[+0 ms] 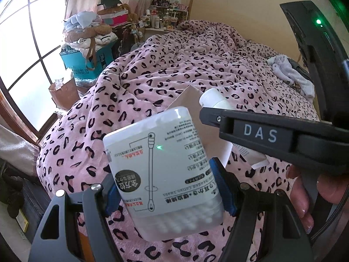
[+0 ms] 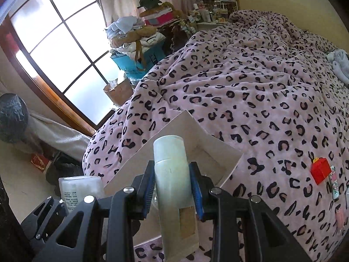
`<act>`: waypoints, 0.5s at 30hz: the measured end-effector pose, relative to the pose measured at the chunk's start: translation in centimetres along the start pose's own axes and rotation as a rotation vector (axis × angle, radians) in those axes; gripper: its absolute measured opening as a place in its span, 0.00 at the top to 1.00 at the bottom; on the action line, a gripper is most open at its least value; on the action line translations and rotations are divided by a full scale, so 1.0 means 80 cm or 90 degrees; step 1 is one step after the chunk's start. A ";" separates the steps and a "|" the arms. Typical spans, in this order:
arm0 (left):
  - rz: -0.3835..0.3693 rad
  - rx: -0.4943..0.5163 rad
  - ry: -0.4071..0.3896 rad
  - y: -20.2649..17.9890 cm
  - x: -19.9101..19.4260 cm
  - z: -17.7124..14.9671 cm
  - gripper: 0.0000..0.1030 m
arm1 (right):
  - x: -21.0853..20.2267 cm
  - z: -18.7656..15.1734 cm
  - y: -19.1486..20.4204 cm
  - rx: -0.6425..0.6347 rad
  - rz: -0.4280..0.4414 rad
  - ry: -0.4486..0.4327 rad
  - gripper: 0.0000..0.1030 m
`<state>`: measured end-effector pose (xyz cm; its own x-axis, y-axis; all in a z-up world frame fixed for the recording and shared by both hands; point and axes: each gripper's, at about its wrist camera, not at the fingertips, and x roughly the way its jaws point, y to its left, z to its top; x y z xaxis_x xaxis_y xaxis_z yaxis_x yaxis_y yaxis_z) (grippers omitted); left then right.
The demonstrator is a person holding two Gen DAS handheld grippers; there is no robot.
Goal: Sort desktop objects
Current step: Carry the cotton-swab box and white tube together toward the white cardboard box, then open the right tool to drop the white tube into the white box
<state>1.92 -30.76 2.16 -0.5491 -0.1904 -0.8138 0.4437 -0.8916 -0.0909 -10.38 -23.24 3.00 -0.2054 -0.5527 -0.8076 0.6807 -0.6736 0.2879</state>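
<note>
The left gripper has its fingers clamped on a cotton swab tub. The right gripper grips a white bottle, the open box at one o'clock on the bed.

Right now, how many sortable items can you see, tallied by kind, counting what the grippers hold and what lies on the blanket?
Cotton swab tub: 1, held in the left gripper
White bottle: 1, held in the right gripper
Open white box: 1, on the blanket
Red toy box: 1, on the blanket
Total: 4
</note>
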 end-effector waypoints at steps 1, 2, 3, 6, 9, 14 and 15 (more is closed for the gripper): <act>-0.001 -0.001 0.002 0.001 0.003 0.001 0.29 | 0.003 0.001 0.000 -0.001 0.000 0.002 0.70; -0.002 -0.002 0.004 0.003 0.005 0.001 0.29 | 0.006 0.002 0.001 -0.001 -0.001 0.005 0.70; -0.003 -0.002 0.006 0.004 0.008 0.002 0.29 | 0.010 0.002 0.001 -0.002 -0.001 0.007 0.70; -0.008 -0.004 0.013 0.008 0.018 0.003 0.29 | 0.019 0.005 0.003 -0.003 -0.002 0.015 0.70; -0.017 -0.006 0.020 0.010 0.028 0.004 0.29 | 0.028 0.006 0.003 -0.007 -0.004 0.023 0.70; -0.029 -0.007 0.027 0.011 0.041 0.004 0.29 | 0.038 0.006 0.001 -0.008 -0.011 0.030 0.70; -0.031 -0.006 0.028 0.011 0.043 0.004 0.29 | 0.040 0.006 0.001 -0.008 -0.013 0.032 0.70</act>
<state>0.21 -32.33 -0.55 -0.5384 -0.1285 -0.8329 0.4243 -0.8952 -0.1362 -11.35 -25.31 0.69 -0.1846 -0.5137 -0.8379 0.6861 -0.6778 0.2644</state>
